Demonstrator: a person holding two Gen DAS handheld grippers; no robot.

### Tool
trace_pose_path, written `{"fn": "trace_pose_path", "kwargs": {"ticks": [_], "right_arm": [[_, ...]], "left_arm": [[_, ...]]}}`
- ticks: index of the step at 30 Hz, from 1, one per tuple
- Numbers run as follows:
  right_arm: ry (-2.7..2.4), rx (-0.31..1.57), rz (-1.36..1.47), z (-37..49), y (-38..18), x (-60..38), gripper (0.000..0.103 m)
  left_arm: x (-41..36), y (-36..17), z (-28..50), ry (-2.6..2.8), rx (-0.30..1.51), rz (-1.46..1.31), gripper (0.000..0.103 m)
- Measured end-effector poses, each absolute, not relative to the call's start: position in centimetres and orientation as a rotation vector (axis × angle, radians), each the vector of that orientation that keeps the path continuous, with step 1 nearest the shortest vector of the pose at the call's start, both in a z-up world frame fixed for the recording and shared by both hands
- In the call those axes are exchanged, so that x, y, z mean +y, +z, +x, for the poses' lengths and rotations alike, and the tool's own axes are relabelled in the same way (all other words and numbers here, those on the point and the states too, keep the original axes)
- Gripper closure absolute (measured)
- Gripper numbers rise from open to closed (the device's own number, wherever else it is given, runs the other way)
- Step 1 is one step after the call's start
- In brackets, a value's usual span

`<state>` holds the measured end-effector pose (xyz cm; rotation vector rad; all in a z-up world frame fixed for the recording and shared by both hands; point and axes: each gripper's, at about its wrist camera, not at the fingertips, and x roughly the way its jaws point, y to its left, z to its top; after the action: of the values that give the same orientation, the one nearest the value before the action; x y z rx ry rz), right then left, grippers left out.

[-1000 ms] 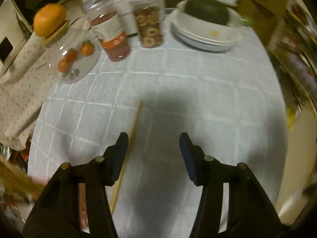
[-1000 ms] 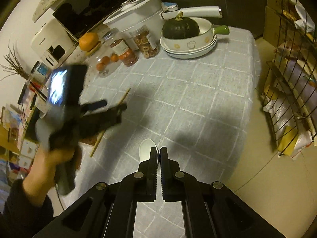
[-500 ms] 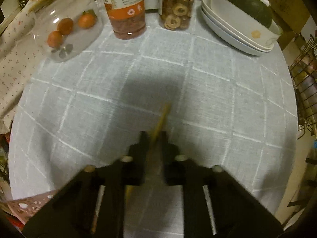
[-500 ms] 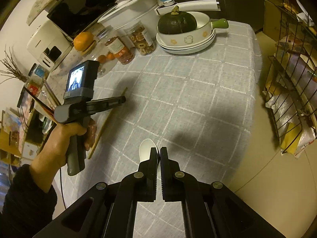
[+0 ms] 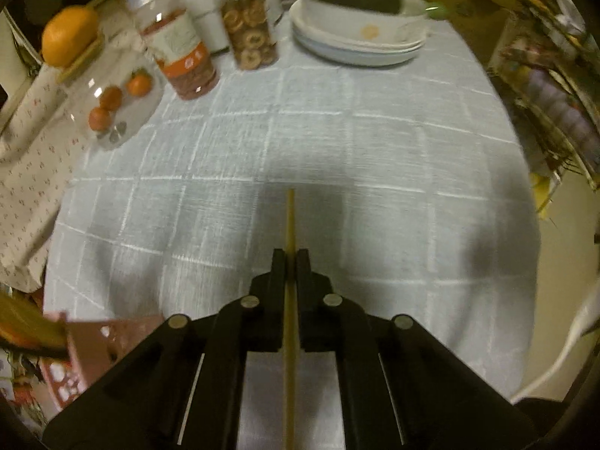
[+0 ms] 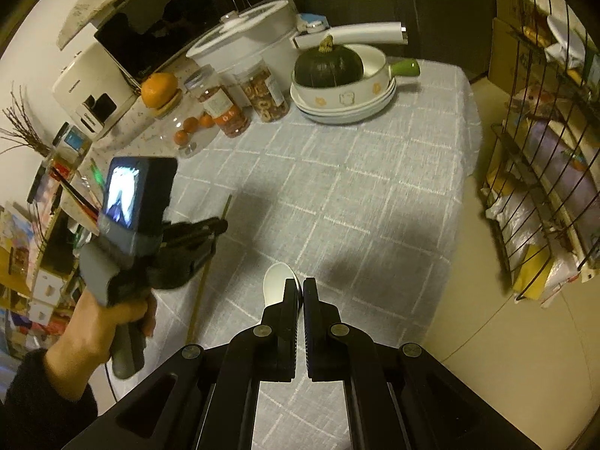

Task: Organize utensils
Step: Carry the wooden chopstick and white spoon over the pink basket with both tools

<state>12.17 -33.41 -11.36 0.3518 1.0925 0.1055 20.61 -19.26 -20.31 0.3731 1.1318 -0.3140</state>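
Note:
A thin wooden chopstick (image 5: 290, 221) runs straight up between the pads of my left gripper (image 5: 290, 253), which is shut on it above the grey checked tablecloth (image 5: 375, 150). The right wrist view shows that left gripper (image 6: 221, 225) in a person's hand, with the chopstick (image 6: 197, 300) slanting down past it. My right gripper (image 6: 302, 285) is shut, and the bowl of a white spoon (image 6: 277, 281) sticks out past its left fingertip. The spoon's handle is hidden behind the fingers.
At the table's far side stand two snack jars (image 5: 180, 56), a glass jar with small oranges (image 5: 116, 101), and stacked white dishes (image 5: 356, 45) holding a dark green squash (image 6: 328, 65). A pink basket (image 5: 86, 352) sits near left. A wire rack (image 6: 543, 187) stands right of the table.
My left gripper swung over the chopstick and closed on it, going from wide open to shut. The right gripper and the spoon have not moved.

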Motion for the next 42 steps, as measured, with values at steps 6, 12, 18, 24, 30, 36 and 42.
{"fn": "trace_pose_path", "kwargs": {"ticks": [6,12,18,24,30,36,42], "right_arm": [[0.127,1.063,0.333,11.2,-10.1,-32.7,0.100],[0.138,1.031,0.282,10.3,-8.8,-31.4,0.100],[0.144,0.996,0.245,9.7,-7.4,-30.0,0.100],[0.139,0.946,0.189,9.6,-5.7,-28.4,0.100],[0.127,0.872,0.133,9.7,-4.0,-26.2,0.100],[0.142,0.825,0.109,10.7,-3.0,-23.4,0.100],[0.155,0.806,0.088,12.1,-2.8,-20.5,0.100]], "left_arm": [[-18.1,-17.0,17.9,-0.352,1.059,0.371,0.097],[-16.3,-14.0,14.6,-0.380,0.982,0.345,0.097],[-13.7,-10.5,11.2,-0.409,0.882,0.314,0.097],[-9.6,-8.3,9.5,-0.410,0.812,0.215,0.097],[-6.2,-5.1,8.0,-0.408,0.705,0.141,0.097],[-2.6,-0.7,6.8,-0.371,0.559,0.043,0.097],[1.0,1.3,6.8,-0.289,0.443,-0.056,0.097]]}}
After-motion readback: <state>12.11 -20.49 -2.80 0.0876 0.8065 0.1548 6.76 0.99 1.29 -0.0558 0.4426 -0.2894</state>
